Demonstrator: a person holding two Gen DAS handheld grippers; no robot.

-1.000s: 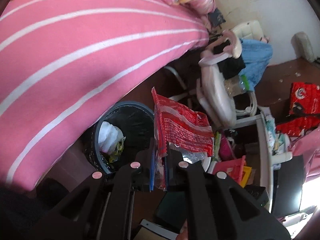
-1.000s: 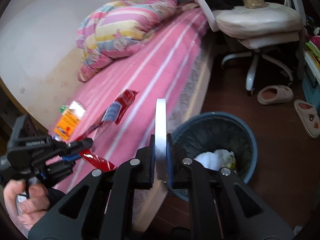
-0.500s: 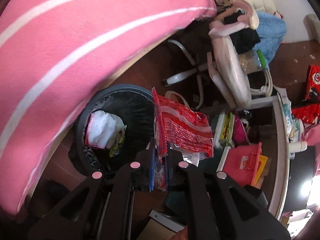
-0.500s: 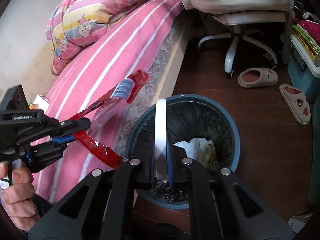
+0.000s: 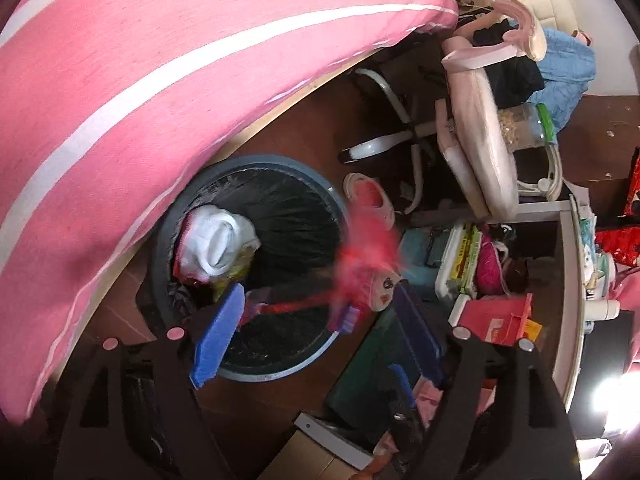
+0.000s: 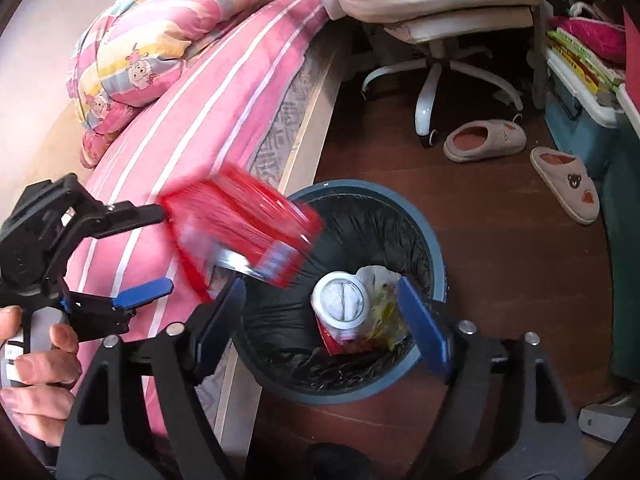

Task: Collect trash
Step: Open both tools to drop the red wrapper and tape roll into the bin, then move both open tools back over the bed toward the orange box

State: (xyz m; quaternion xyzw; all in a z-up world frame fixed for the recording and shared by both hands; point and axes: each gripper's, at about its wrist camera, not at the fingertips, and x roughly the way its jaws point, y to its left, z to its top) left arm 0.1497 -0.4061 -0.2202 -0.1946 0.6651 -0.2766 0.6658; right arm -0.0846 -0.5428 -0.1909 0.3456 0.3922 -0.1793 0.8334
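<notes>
A blue-grey trash bin [image 5: 280, 376] with a black liner stands on the floor beside the bed. My left gripper [image 5: 320, 288] hovers over it, jaws opening, and a blurred red snack wrapper [image 5: 360, 264] drops free between the blue pads [image 5: 218, 336]. In the right wrist view the same wrapper [image 6: 240, 224] falls off the left gripper [image 6: 156, 252] toward the bin [image 6: 360, 394]. My right gripper [image 6: 320, 284] is also over the bin, jaws opening, nothing pressed between them. A white round piece [image 6: 340, 300] lies inside on crumpled trash.
The pink striped bed [image 6: 208, 112] runs along the bin's left, with a folded quilt [image 6: 140, 60] on it. A white swivel chair [image 6: 436, 4], two slippers [image 6: 484, 140] and stacked storage boxes [image 6: 576, 116] stand on the brown floor. A hand [image 6: 36, 352] holds the left gripper's handle.
Both grippers have opened over the bin. The red wrapper has left the left gripper and is falling; the white round piece has dropped from the right gripper into the bin.
</notes>
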